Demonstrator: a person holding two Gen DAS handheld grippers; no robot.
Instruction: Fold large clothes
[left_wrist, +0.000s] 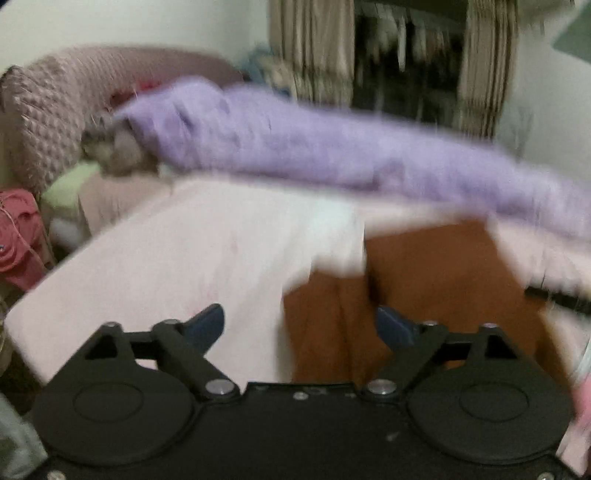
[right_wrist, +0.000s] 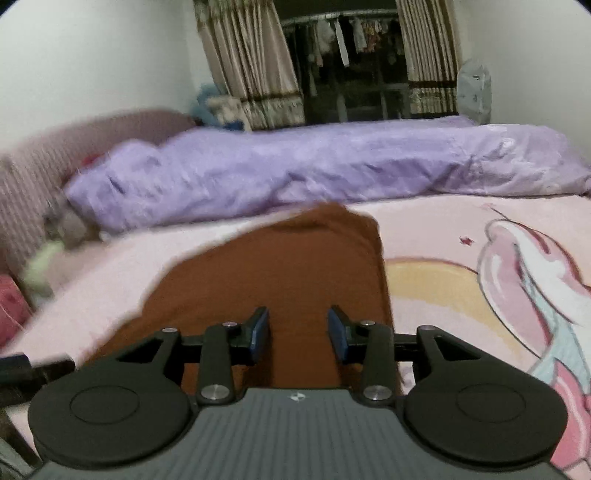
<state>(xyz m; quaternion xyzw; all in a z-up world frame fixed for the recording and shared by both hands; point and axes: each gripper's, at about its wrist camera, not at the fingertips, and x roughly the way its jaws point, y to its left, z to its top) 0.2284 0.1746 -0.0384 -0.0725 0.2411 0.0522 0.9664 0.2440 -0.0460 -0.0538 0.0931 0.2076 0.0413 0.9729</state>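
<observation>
A rust-brown garment lies on the pink bed sheet, seen blurred in the left wrist view. My left gripper hovers over its near left edge with jaws wide apart and nothing between its blue pads. In the right wrist view the same brown garment stretches away from me, its far end bunched up. My right gripper sits above its near part. The jaws are partly apart, and the cloth shows in the gap without either pad pressing on it.
A long lilac duvet is rolled along the far side of the bed. A quilted mauve headboard and pillows stand at the left. The sheet has a cartoon print at the right. Curtains and hanging clothes are behind.
</observation>
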